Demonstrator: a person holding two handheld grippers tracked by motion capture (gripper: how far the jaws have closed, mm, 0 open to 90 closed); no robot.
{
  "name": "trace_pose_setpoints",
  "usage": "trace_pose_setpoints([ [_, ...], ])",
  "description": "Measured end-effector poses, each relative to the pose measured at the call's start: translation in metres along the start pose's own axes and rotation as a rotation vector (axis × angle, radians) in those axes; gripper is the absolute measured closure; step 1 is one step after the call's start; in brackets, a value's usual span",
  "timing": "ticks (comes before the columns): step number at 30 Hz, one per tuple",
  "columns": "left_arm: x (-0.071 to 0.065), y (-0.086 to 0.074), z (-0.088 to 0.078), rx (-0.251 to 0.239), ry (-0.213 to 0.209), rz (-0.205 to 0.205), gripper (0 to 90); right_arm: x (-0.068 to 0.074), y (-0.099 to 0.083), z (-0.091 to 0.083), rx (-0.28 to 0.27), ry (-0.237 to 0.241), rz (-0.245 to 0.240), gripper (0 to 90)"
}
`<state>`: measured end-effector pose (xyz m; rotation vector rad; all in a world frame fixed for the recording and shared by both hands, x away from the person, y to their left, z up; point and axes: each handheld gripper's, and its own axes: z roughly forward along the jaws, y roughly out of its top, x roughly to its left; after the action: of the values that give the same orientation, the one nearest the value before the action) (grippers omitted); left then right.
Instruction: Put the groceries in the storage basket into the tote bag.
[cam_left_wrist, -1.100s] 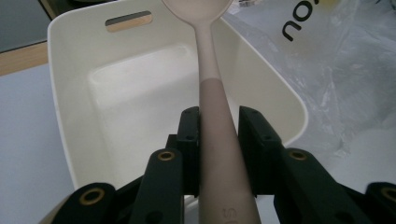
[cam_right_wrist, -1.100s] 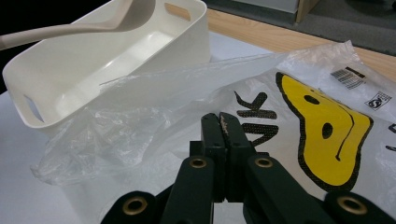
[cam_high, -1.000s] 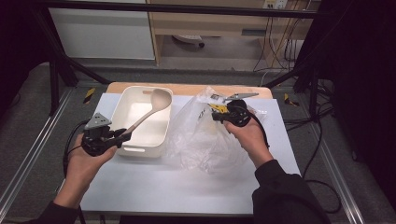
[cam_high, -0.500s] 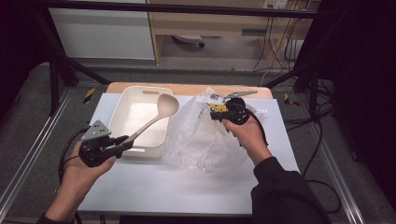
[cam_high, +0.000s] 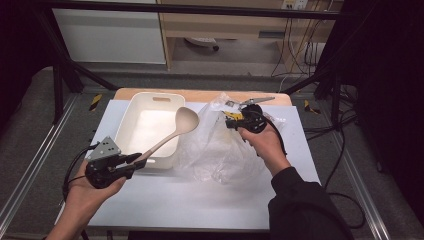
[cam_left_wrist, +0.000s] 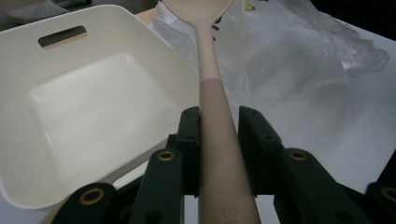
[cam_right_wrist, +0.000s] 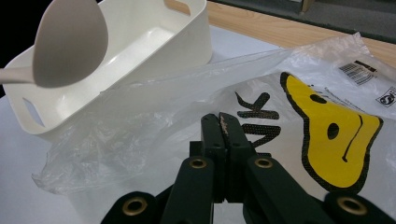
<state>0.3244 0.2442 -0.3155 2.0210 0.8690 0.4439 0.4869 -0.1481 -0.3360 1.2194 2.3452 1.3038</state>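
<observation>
A pale grey desk (cam_high: 200, 200) with a wooden strip along its far edge stands on a dark floor, framed by black metal rails, with light cabinets behind it.

Above the desk, a beige plastic ladle with a long, thick handle (cam_high: 170, 134) is held up off the surface. Its bowl hangs over the right rim of a white rectangular plastic tub with cut-out handles (cam_high: 131, 125), and the handle slopes down and toward the person. The left tongs (cam_high: 135, 159) clamp that handle near its lower end; in the left gripper view the ladle (cam_left_wrist: 212, 107) runs straight up between the two black pads, which press on it from either side, with the tub (cam_left_wrist: 56, 121) open and bare at the left.

Just right of the tub lies a crumpled clear plastic bag printed with a yellow and black figure (cam_high: 220, 150), resting on the desk and touching the tub's side. The right tongs (cam_high: 230, 123) sit at the bag's far end, their jaws pressed tight together. In the right gripper view the jaws meet in front of the bag (cam_right_wrist: 327, 135), but whether a fold of film is pinched between them cannot be told. There the ladle's bowl (cam_right_wrist: 70, 44) floats above the tub (cam_right_wrist: 154, 37) at the upper left.
</observation>
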Motion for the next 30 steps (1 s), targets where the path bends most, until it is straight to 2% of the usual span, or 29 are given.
trace_pose_setpoints([
  [4, -0.011, -0.001, 0.008, 0.034, -0.025, 0.033, 70.3, 0.000, 0.000, 0.002, 0.000, -0.001, 0.000, 90.0],
  [15, -0.036, -0.008, 0.031, 0.106, -0.088, 0.075, 70.3, 0.001, 0.000, 0.004, 0.005, -0.001, -0.002, 90.0],
  [22, -0.045, -0.011, 0.050, 0.141, -0.115, 0.076, 70.3, 0.003, 0.000, 0.004, 0.005, -0.001, -0.006, 90.0],
  [30, -0.057, -0.005, 0.069, 0.151, -0.134, 0.080, 70.3, 0.003, -0.001, 0.005, 0.001, -0.002, -0.004, 90.0],
])
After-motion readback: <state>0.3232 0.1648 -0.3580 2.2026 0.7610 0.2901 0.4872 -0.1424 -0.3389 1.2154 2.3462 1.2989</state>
